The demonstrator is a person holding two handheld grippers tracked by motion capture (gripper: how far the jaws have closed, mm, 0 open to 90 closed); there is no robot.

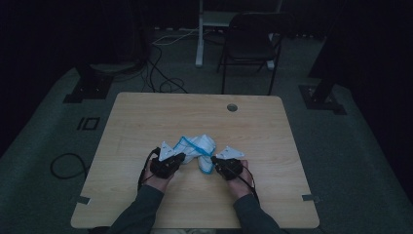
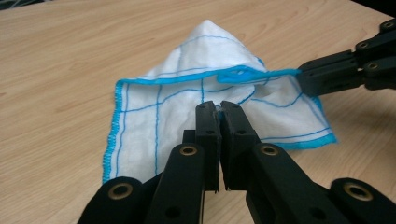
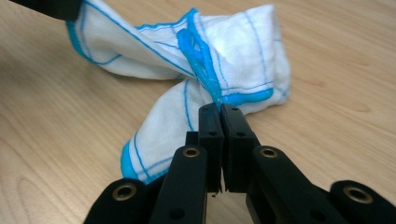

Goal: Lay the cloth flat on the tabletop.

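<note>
A white cloth with blue hem and blue grid lines (image 1: 197, 146) lies crumpled on the wooden table (image 1: 146, 112), near the front middle. My left gripper (image 1: 182, 157) is at the cloth's left side and my right gripper (image 1: 213, 160) at its right side. In the left gripper view the jaws stand shut, and the left gripper (image 2: 219, 108) pinches a fold of the cloth (image 2: 159, 116). The right gripper (image 2: 301, 74) grips the blue hem farther off. In the right gripper view the right gripper (image 3: 218, 109) has its jaws shut on the bunched blue hem of the cloth (image 3: 243, 51).
A round cable hole (image 1: 232, 107) sits near the table's far edge. Behind the table stand a dark folding chair (image 1: 248, 44) and a white post (image 1: 199, 34), with cables on the floor (image 1: 68, 165). Bare wood surrounds the cloth.
</note>
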